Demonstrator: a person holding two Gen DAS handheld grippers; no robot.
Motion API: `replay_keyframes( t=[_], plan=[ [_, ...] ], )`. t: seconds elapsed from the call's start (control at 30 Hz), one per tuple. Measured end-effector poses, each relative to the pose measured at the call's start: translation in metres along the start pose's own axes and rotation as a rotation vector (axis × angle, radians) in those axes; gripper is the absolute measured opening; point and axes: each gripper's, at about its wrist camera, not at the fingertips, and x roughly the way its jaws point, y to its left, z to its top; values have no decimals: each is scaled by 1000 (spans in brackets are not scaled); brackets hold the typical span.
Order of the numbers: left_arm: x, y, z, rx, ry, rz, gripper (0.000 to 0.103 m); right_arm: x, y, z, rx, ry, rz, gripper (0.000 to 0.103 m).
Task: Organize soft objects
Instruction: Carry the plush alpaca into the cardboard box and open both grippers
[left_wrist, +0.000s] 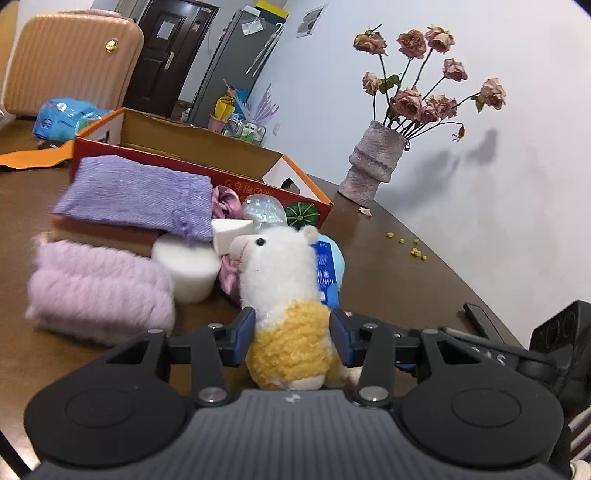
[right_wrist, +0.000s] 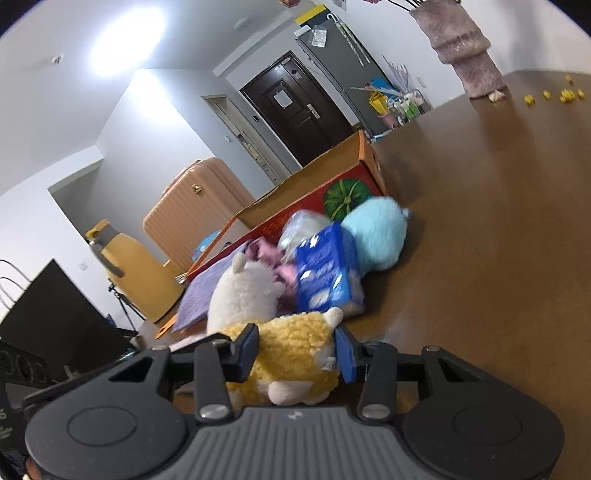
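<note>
left wrist view showed the plush alpaca (left_wrist: 286, 295) standing at the near edge of a heap of soft things on the brown table (left_wrist: 424, 266), its yellow body pinched between the pads of the left gripper (left_wrist: 293, 341). right wrist view had the same toy (right_wrist: 284, 350) lying across its frame, and the right gripper (right_wrist: 295, 349) was also clamped on the yellow body, so both grippers held one toy from different sides.

judging from that, the risk was the two hands pulling apart or twisting against each other, which could stretch the toy or tear it out of one soft, shallow grip; its head could also knock the blue tissue pack (left_wrist: 325, 271) just behind it.

the alpaca's long axis ran upright, from feet to head, and its face pointed left toward the white foam cylinder (left_wrist: 186, 267). left of that lay a fluffy lilac roll (left_wrist: 99, 291) and a folded purple cloth (left_wrist: 136, 199). beyond the heap stood the open cardboard box (left_wrist: 207, 155), probably the goal, and far right a vase of dried roses (left_wrist: 373, 158).
</note>
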Motion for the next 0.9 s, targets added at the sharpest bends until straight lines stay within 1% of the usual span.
replay_keyframes(
  t=[0.13,0.27,0.4,0.47,0.57,0.67,0.7,0.77,0.8,0.9],
  plan=[
    [-32,3,-15,-19,9,-14,44,-24,16,-28,-9,0,7,42],
    [-54,3,-26,-8,-5,2,44,-38,35,-48,-40,-8,-1,42],
    [-67,6,-24,-9,-42,5,43,-42,45,-52,-55,-29,18,42],
    [-72,5,-16,2,-84,2,43,-42,52,-46,-71,-46,27,42],
    [-69,4,14,31,-142,-4,43,-34,69,-20,-132,-69,34,42],
    [-54,12,58,71,-216,-2,43,-6,87,24,-208,-86,41,42],
    [-42,16,78,88,-232,16,43,7,93,41,-225,-88,39,42],
    [-19,27,113,105,-225,48,43,39,105,76,-258,-84,36,42],
    [-4,35,133,98,-210,68,43,56,109,92,-263,-74,28,42],
    [34,65,179,49,-155,105,42,115,116,138,-271,-24,16,42]
  ],
)
